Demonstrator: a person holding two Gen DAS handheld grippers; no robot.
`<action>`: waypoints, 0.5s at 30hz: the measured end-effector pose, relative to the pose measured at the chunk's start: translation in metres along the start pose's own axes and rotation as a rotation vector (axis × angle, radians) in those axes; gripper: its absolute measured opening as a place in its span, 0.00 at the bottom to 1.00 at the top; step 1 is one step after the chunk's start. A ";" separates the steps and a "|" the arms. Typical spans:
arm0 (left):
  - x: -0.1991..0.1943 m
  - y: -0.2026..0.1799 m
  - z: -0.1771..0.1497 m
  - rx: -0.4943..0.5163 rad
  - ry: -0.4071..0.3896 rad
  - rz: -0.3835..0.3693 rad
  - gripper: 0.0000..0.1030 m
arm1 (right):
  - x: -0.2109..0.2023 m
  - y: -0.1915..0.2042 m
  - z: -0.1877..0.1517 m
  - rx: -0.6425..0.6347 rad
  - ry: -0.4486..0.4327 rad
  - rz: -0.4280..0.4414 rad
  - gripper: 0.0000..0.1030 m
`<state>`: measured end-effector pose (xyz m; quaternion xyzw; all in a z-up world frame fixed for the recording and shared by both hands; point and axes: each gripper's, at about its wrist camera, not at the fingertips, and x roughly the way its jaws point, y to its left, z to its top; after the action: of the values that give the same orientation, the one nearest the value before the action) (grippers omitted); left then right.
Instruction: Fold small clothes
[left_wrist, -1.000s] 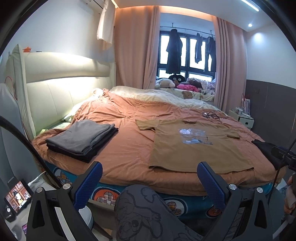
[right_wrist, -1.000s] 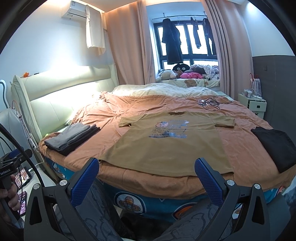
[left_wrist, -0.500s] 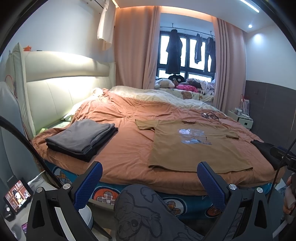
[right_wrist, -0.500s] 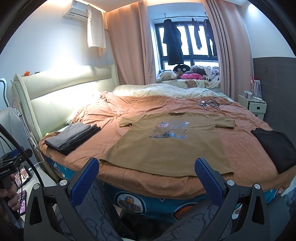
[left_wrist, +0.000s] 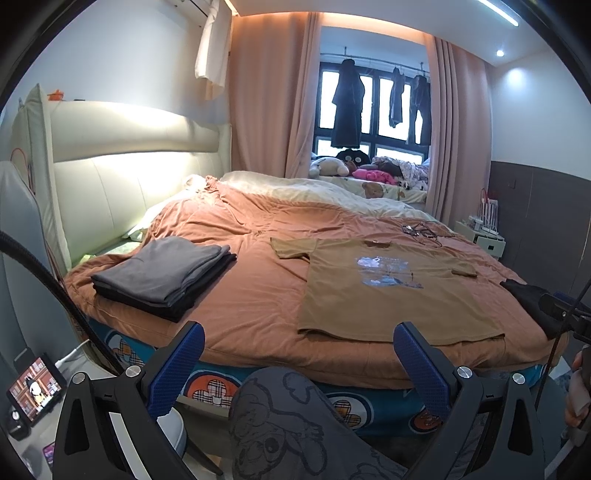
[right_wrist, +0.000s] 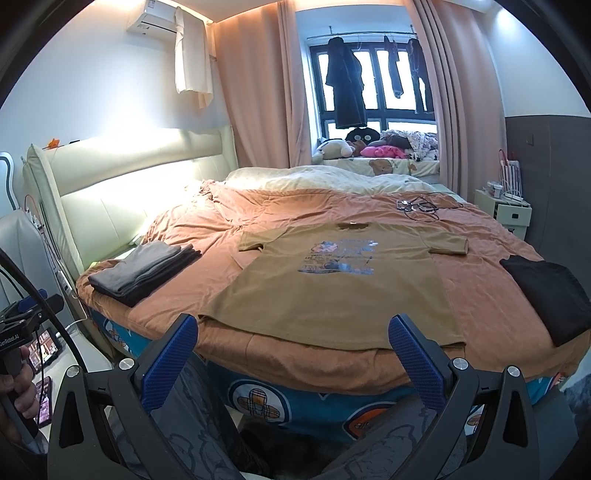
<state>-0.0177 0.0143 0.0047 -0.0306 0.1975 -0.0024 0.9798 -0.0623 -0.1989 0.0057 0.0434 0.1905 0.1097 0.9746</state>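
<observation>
Tan graphic T-shirt (right_wrist: 332, 291) lay flat, print up, hem at the bed's (right_wrist: 295, 365) near edge. Left tool (left_wrist: 297, 363) and right tool (right_wrist: 291, 356) both spread, empty, short of it. Best pinch each hem corner squarely, then fold evenly.

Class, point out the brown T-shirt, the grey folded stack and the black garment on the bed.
Brown T-shirt (right_wrist: 332, 291): right wrist view, chest below the print.
Grey folded stack (left_wrist: 166, 269): left wrist view, top layer.
Black garment (right_wrist: 550, 295): right wrist view, its middle.
</observation>
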 end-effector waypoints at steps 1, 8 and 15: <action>0.001 0.001 -0.001 -0.002 0.001 0.000 1.00 | 0.000 0.000 0.001 0.001 0.001 -0.001 1.00; 0.007 0.003 -0.001 -0.016 0.007 -0.005 1.00 | 0.006 -0.002 0.004 -0.001 -0.002 0.002 1.00; 0.030 0.004 0.009 -0.048 0.021 0.004 1.00 | 0.027 -0.006 0.012 -0.008 0.014 0.017 1.00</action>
<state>0.0132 0.0185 0.0010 -0.0536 0.2077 0.0038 0.9767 -0.0321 -0.1987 0.0060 0.0403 0.1965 0.1190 0.9724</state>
